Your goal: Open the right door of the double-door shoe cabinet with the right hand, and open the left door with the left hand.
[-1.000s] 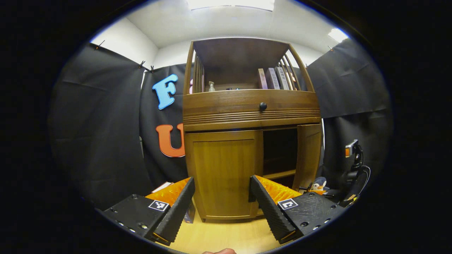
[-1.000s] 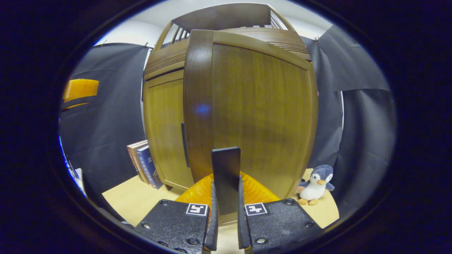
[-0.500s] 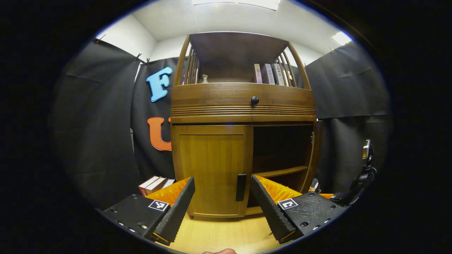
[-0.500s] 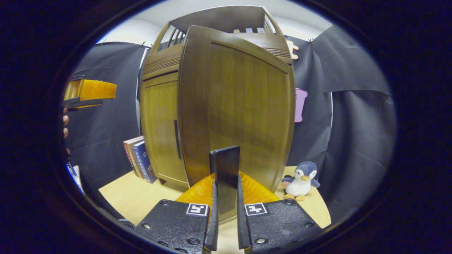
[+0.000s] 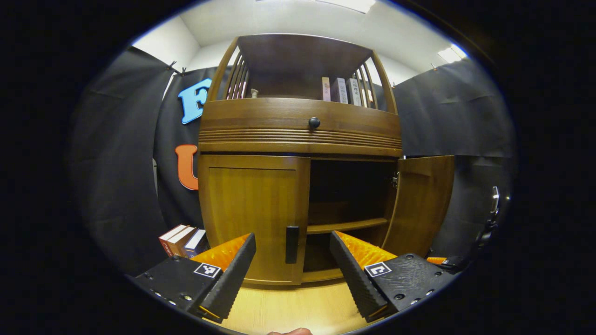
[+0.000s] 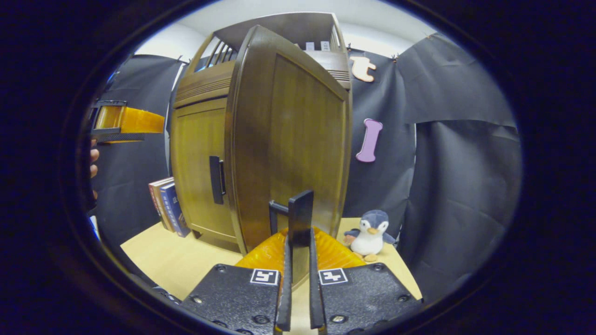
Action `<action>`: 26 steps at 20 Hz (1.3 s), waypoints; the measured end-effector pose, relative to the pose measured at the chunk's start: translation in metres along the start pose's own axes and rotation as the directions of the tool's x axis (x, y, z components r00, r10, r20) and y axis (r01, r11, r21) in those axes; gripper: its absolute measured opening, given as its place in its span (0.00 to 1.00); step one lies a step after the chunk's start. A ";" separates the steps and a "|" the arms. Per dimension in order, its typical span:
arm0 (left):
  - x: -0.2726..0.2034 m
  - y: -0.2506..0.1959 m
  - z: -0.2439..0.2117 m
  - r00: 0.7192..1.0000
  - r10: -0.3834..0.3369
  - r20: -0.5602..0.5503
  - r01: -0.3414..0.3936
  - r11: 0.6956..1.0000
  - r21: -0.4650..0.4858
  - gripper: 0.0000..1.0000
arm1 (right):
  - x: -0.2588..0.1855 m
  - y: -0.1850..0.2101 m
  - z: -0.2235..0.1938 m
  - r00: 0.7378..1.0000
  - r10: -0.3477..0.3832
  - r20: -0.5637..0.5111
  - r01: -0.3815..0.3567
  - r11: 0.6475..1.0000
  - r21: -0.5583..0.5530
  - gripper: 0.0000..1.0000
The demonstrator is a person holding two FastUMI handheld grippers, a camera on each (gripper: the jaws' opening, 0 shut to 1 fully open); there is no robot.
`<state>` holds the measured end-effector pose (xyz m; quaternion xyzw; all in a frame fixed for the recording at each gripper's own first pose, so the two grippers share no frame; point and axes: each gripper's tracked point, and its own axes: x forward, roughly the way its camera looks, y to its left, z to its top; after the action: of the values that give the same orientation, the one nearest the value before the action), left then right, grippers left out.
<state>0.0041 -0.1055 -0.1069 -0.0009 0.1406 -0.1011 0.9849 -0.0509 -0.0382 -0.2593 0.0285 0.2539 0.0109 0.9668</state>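
The brown wooden shoe cabinet [image 5: 302,135] stands straight ahead in the left gripper view. Its left door [image 5: 253,214] is closed, with a black handle [image 5: 292,244] near the inner edge. My left gripper [image 5: 292,241] is open, a short way in front of that handle and framing it. The right door [image 5: 421,204] is swung wide open, showing dark shelves inside. In the right gripper view my right gripper [image 6: 298,238] is shut on the right door's black handle [image 6: 300,211], with the right door [image 6: 298,135] edge-on ahead. The left gripper [image 6: 125,123] shows at far left, held by a hand [image 6: 93,160].
Several books [image 5: 179,238] lean beside the cabinet's left side on the light wooden floor [image 5: 288,309]. A plush penguin [image 6: 370,232] sits on the floor right of the open door. Black cloth walls close in on both sides. Books stand on the cabinet's upper shelf [image 5: 340,90].
The right door has swung much further open, drawn by my shut right gripper. My left gripper has come closer to the left door, whose handle now sits between its open fingers in view.
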 end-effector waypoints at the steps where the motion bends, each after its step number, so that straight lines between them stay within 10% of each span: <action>1: 0.001 -0.003 -0.001 1.000 -0.007 -0.001 0.007 1.000 0.004 0.96 | -0.002 -0.007 0.000 1.000 -0.018 0.000 0.018 1.000 0.006 0.17; 26: 0.078 -0.037 -0.030 0.996 -0.068 -0.059 0.071 0.996 0.047 0.96 | -0.055 -0.139 -0.008 0.958 -0.284 -0.019 0.285 0.951 0.125 0.04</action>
<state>0.0613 -0.1562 -0.1562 0.0214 0.1661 -0.1386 0.9761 -0.1016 -0.1788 -0.2475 0.0526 0.2557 -0.1445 0.9544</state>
